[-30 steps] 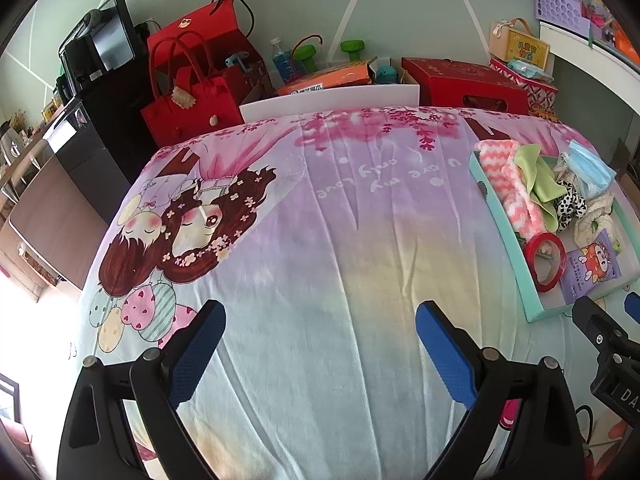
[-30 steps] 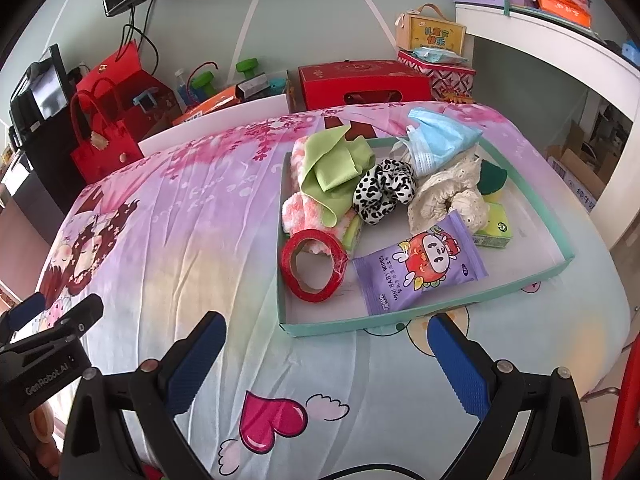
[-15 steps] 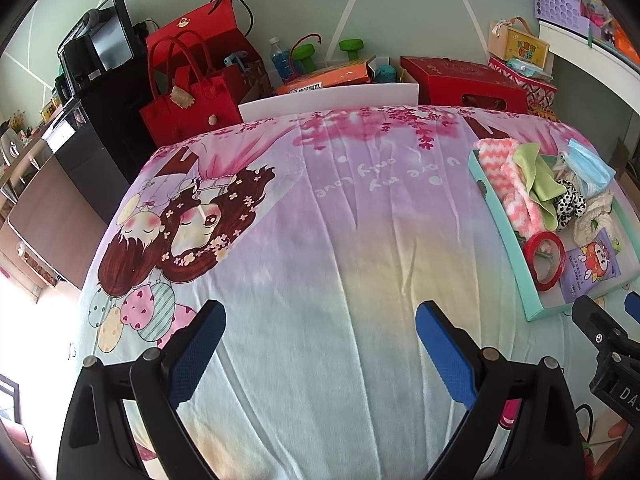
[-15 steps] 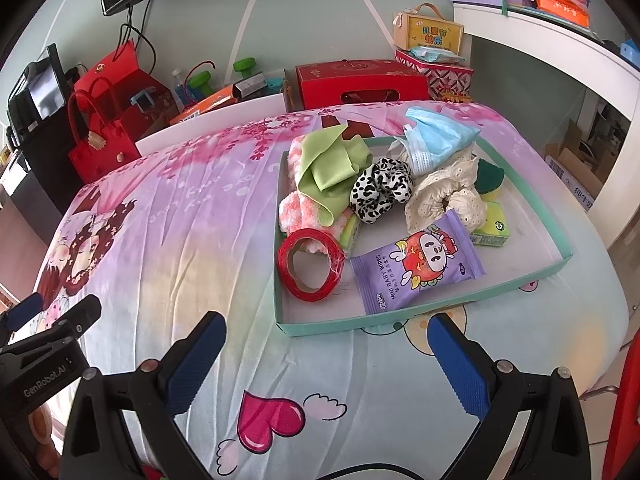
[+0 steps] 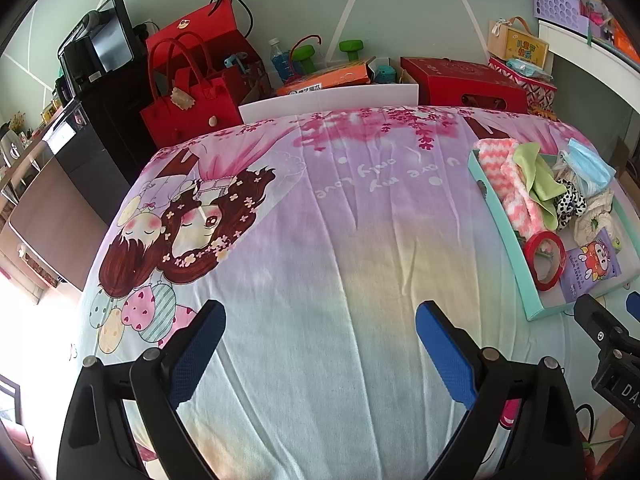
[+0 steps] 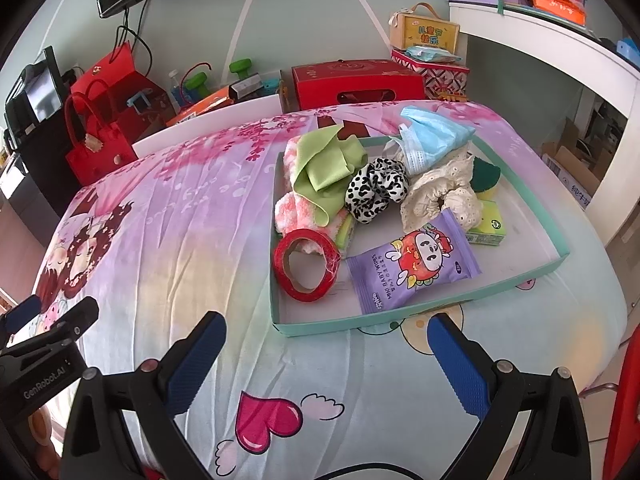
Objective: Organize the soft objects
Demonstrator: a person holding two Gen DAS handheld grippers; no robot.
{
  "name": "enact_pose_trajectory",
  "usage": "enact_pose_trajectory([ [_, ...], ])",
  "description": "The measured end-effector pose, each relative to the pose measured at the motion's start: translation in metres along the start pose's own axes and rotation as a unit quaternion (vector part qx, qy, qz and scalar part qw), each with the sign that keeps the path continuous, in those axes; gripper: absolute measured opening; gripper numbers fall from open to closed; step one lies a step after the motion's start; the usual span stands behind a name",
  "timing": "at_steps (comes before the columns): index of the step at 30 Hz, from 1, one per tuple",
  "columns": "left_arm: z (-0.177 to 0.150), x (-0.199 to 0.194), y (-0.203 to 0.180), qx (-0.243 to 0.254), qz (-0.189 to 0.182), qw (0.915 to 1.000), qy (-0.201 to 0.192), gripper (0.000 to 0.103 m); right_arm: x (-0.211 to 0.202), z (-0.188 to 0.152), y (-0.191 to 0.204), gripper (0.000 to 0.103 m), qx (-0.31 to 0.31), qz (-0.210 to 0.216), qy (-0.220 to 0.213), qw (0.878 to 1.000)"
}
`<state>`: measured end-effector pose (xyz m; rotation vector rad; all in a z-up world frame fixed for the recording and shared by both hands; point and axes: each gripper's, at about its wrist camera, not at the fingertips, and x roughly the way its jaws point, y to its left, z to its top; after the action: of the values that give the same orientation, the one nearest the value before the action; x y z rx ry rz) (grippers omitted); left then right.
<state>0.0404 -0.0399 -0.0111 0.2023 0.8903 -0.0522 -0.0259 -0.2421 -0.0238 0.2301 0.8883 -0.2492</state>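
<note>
A teal tray (image 6: 424, 315) lies on the cartoon bedsheet, ahead of my right gripper (image 6: 326, 326), which stands open and empty near its front rim. In the tray lie a pink fuzzy cloth (image 6: 294, 210), a green cloth (image 6: 326, 166), a spotted scrunchie (image 6: 374, 190), a cream lace scrunchie (image 6: 438, 196), a blue face mask (image 6: 430, 140), a red tape roll (image 6: 306, 264), a purple wipes pack (image 6: 412, 276) and a green sponge (image 6: 486, 174). My left gripper (image 5: 320, 314) is open over bare sheet, with the tray (image 5: 510, 242) to its right.
Red bags (image 5: 190, 110) and a black cabinet (image 5: 96, 120) stand beyond the bed's far left. A red box (image 6: 356, 84) and a white headboard panel (image 5: 328, 102) sit at the far edge. A white desk (image 6: 552, 52) rises on the right.
My right gripper has crept slightly closer to the tray, which now sits a little lower and left in its view. The left gripper has barely moved.
</note>
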Motion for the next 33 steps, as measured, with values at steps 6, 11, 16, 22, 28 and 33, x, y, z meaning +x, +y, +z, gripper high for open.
enact_pose_trajectory([
  [6,0.0000,0.0000,0.0002,0.000,0.000,1.0000,0.000,0.096,0.0001,0.0001,-0.0006,0.102,-0.001,0.000,0.000,1.000],
  [11,-0.0001,-0.0001,0.0002,0.000,0.000,1.0000,0.000,0.096,0.0001,0.0001,-0.0001,0.102,0.000,0.000,0.000,1.000],
  [16,-0.0001,-0.0002,0.0002,0.000,0.000,1.0000,0.000,0.096,0.0001,0.0003,-0.0006,0.102,-0.001,0.000,0.000,1.000],
  [22,-0.0006,0.0001,0.0019,-0.002,0.000,1.0000,0.002,0.096,0.0006,-0.0006,-0.0001,0.102,0.001,-0.002,0.001,1.000],
  [28,-0.0006,0.0002,0.0016,0.000,0.003,1.0000,0.000,0.096,0.0001,-0.0010,0.0000,0.102,0.000,-0.003,0.000,1.000],
  [33,-0.0003,-0.0015,-0.0014,0.004,0.006,1.0000,-0.005,0.096,-0.0001,-0.0009,0.0009,0.102,0.001,-0.003,0.000,1.000],
])
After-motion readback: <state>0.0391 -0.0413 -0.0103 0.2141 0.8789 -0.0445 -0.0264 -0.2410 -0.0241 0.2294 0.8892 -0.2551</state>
